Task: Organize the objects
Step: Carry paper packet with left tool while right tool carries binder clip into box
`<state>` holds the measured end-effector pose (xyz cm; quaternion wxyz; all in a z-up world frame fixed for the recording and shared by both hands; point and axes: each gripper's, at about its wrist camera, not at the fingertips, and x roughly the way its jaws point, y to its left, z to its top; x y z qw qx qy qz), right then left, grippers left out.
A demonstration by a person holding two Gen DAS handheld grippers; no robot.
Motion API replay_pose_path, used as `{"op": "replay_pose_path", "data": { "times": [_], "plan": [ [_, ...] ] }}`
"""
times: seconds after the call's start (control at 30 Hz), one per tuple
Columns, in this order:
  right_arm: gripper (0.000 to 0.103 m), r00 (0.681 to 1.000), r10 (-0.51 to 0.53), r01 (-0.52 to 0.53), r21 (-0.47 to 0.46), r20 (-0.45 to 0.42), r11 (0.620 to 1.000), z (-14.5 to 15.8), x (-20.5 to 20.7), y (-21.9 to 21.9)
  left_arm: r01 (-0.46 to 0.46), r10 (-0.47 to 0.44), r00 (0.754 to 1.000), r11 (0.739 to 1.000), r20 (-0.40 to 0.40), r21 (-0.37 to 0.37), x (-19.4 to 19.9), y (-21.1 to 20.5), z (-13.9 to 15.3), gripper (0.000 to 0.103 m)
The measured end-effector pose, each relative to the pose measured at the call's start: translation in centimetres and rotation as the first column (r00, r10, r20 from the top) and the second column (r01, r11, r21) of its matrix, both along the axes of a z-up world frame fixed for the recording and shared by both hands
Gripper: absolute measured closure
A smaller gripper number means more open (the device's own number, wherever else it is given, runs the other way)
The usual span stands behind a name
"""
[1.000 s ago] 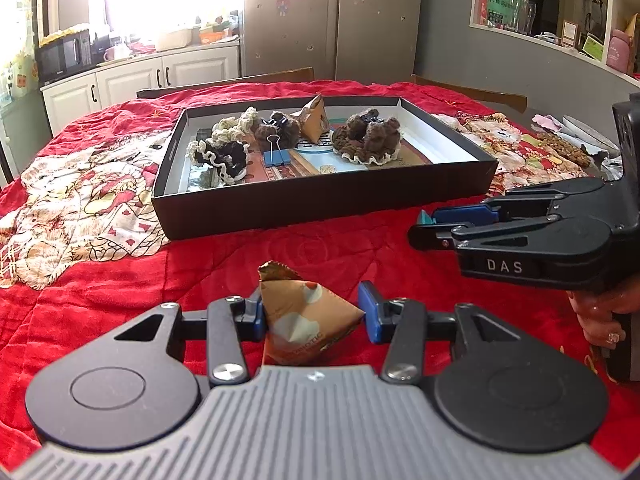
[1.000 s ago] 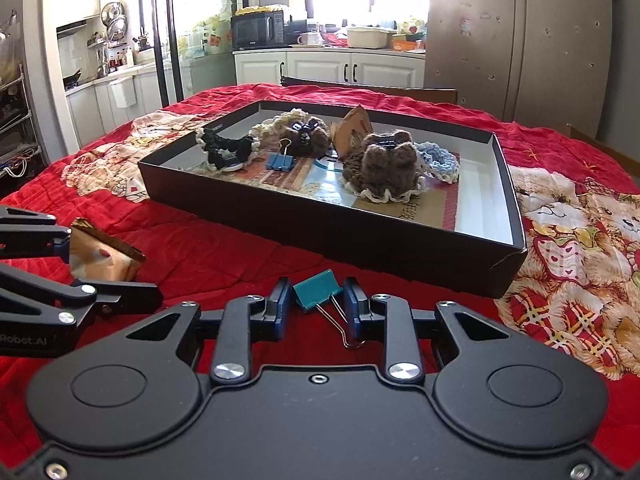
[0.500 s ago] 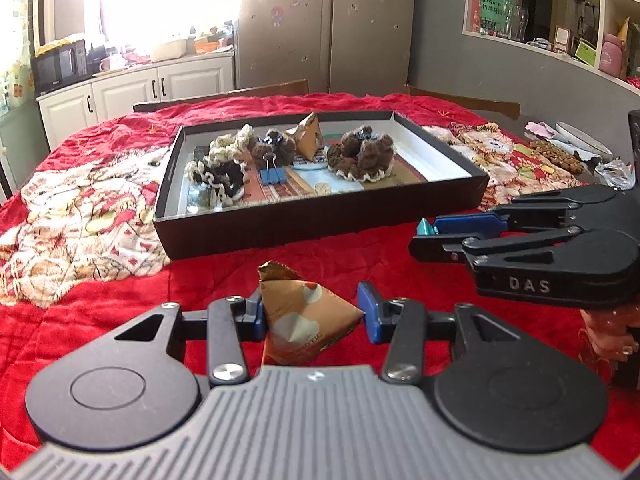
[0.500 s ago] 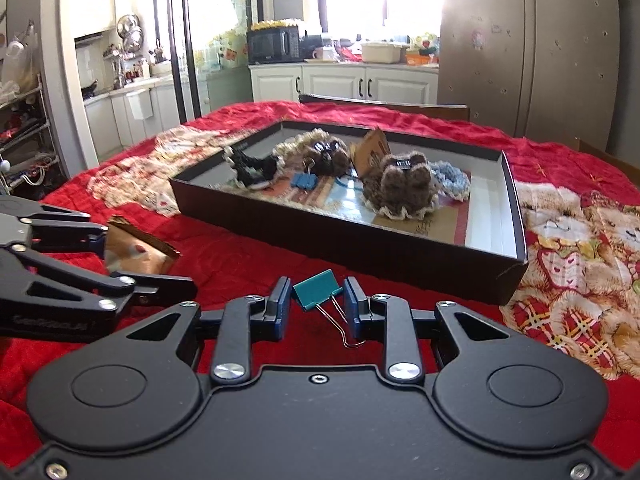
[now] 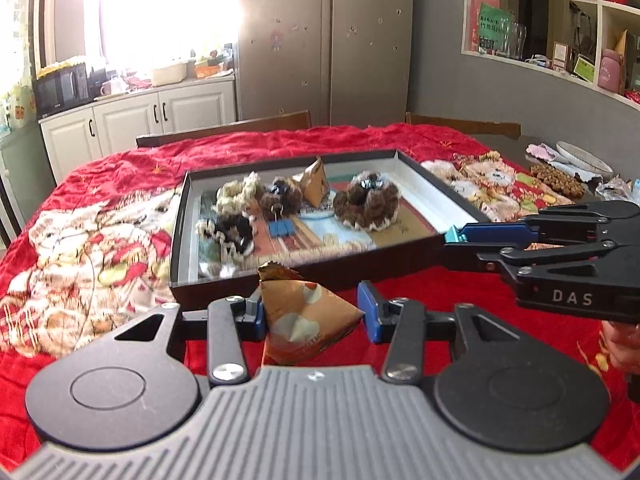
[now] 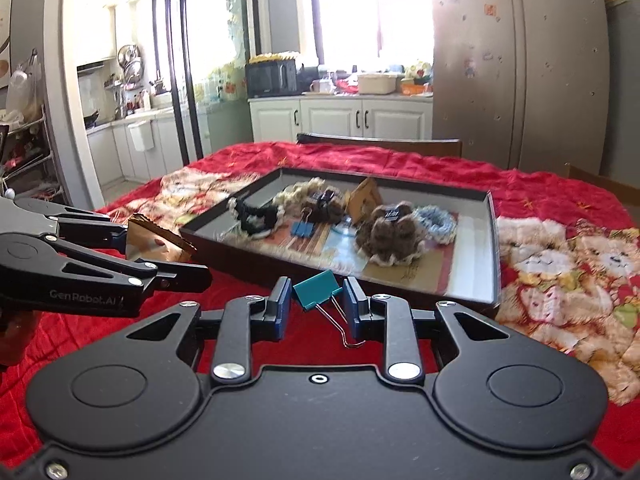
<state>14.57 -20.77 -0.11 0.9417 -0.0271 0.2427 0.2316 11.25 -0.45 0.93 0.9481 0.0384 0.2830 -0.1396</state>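
**A:** Brown triangular snack packet (image 5: 308,320), lower centre of the left wrist view, pinched between the blue pads (image 5: 368,312) of the left gripper (image 5: 310,314). Clamped tight on it, crinkled top edge poking up above the fingers. Also visible at the left edge of the right wrist view, same packet (image 6: 154,240) sticking out of that claw.

**B:** And the other one?

**A:** Teal binder clip (image 6: 318,290), lower centre of the right wrist view, squeezed between the right gripper (image 6: 316,306) pads. Wire handles dangling down toward the bottom of the frame. Closed on the clip, no gap showing. In the left wrist view, right side of the frame, just a teal corner (image 5: 452,235) peeking past the fingertips.

**B:** Anything past those?

**A:** Black shallow box (image 5: 178,240) mid-frame, sitting on a red blanket (image 5: 460,292). Inside: a second brown packet (image 5: 314,186) toward the back, a blue binder clip (image 5: 282,226) near the middle, fuzzy brown scrunchies (image 5: 370,202), a cream one (image 5: 238,192), a black-and-white one (image 5: 232,232). Light blue scrunchie (image 6: 436,220) on the right side of the box in the right wrist view.

**B:** Background?

**A:** Fridge (image 5: 328,40) top centre, white cabinets (image 5: 160,114) upper left, microwave (image 5: 60,88) far left. A bit of a hand (image 5: 622,344) at the right edge under the right gripper.
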Motion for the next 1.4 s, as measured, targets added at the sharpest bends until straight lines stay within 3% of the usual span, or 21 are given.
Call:
{"op": "replay_pose_path", "data": {
  "times": [0.33, 0.53, 0.93, 1.4],
  "plan": [
    [0.076, 0.994, -0.067, 0.070, -0.025, 0.087, 0.997, 3.4, 1.2, -1.6, 0.010, -0.009, 0.999, 1.000, 0.038, -0.017, 2.4, -0.7, 2.3, 0.055],
    [0.076, 0.990, -0.105, 0.109, -0.041, 0.091, 0.993, 4.1, 3.5, -2.2, -0.012, 0.014, 0.999, 0.999, 0.044, -0.032, 4.8, -1.1, 3.2, 0.055],
    [0.076, 0.989, -0.139, 0.142, -0.061, 0.053, 0.988, 2.7, 8.1, -1.7, -0.049, 0.048, 0.997, 0.999, 0.060, 0.005, 8.9, -2.8, 2.7, 0.055],
    [0.076, 0.985, -0.172, 0.172, -0.029, -0.007, 0.985, -0.3, 11.4, -2.4, -0.073, 0.073, 0.997, 0.997, 0.004, -0.007, 12.8, -3.5, -0.8, 0.055]
  ]
}}
